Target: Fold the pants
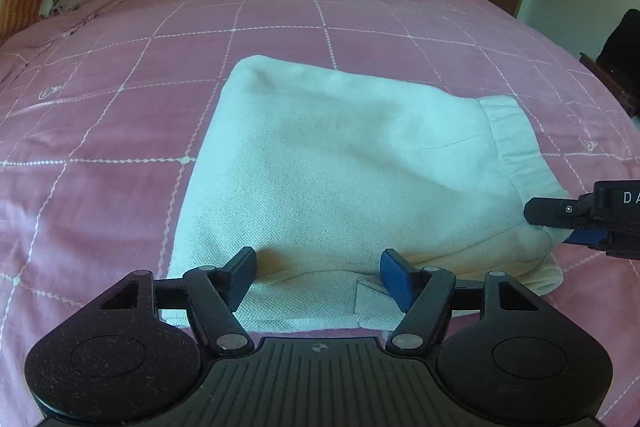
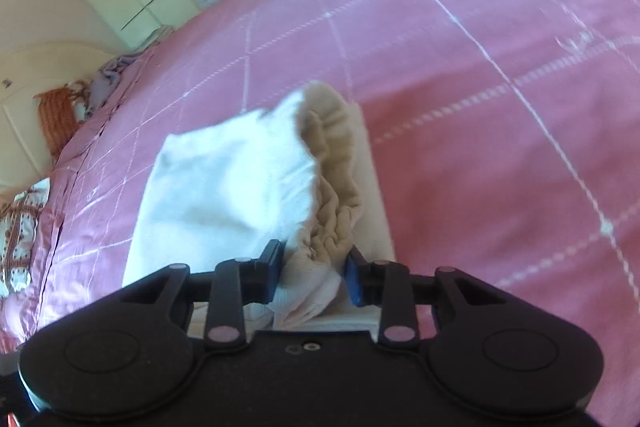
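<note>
The pants (image 1: 340, 167) are laid on the pink bed cover (image 1: 120, 127), folded into a thick white pad. The pad's long way runs from left to right, and the gathered waistband (image 1: 508, 131) is at the right end. At the near left edge the left gripper (image 1: 318, 281) is seen with its jaws wide apart; nothing is pinched, and the cloth lies just under and ahead of it. At the right end the right gripper (image 2: 312, 277) is clamped on a bunch of waistband (image 2: 332, 187) cloth. That end is lifted and crumpled. It is judged that the next fold depends on the right end, since only that hand has hold of the cloth.
</note>
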### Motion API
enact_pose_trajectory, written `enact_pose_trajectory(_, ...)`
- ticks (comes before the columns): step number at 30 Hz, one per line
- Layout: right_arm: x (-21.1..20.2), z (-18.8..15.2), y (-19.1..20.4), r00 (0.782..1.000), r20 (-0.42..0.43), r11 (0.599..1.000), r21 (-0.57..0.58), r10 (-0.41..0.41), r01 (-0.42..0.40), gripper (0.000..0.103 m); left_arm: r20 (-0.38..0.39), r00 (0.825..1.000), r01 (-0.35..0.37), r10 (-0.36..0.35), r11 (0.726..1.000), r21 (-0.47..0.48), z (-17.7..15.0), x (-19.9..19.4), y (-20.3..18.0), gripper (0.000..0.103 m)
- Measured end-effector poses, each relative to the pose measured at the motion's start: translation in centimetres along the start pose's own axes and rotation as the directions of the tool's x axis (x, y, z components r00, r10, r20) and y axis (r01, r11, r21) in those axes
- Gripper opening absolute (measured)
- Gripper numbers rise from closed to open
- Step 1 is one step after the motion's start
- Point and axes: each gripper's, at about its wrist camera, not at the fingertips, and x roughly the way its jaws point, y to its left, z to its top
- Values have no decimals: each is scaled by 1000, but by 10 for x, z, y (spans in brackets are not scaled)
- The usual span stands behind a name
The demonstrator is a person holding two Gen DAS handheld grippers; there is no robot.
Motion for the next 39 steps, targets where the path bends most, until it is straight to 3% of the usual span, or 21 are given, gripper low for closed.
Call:
enact_pose_trajectory(3,-10,-1,0,999,30,999,25,30,-31,30,-3,1000,26,-26,999,-40,4,-7,3,68)
enact_pose_trajectory(5,-23,4,11,996,72,998,-17,54,-53,30,-5,999,33,-34,998,-50,5,-8,3,68)
enact_pose_trajectory(10,-3,-1,3,994,-26,990,-86,-110,107,48,-26,999,20,-20,1000,-4,-1,0,-2,72)
enact_pose_trajectory(14,-25,-1,5,992,51,990,-71,-116,120,57,-47,998,35,-37,999,-39,7,-2,4,72)
enact_pose_trajectory(20,-47,11,48,983,172,975,-201,-55,90,54,-23,999,27,-29,996,-89,20,-11,9,72)
enact_pose_trajectory(25,-23,2,84,990,134,930,-355,-43,89,43,-36,999,-26,25,999,-48,21,-2,10,72)
enact_pose_trajectory(27,-9,-4,80,992,99,926,-361,-78,109,42,-68,997,-25,22,998,-50,11,8,13,72)
enact_pose_trajectory(31,10,-27,52,983,60,912,-368,-172,182,38,-38,999,-13,12,1000,-22,-3,8,10,75)
enact_pose_trajectory(34,5,-33,42,987,68,915,-371,-143,158,38,-43,999,-23,22,999,-23,0,6,9,75)
enact_pose_trajectory(39,-12,-19,58,991,80,922,-366,-106,128,42,-6,1000,-20,20,1000,-11,18,-5,7,75)
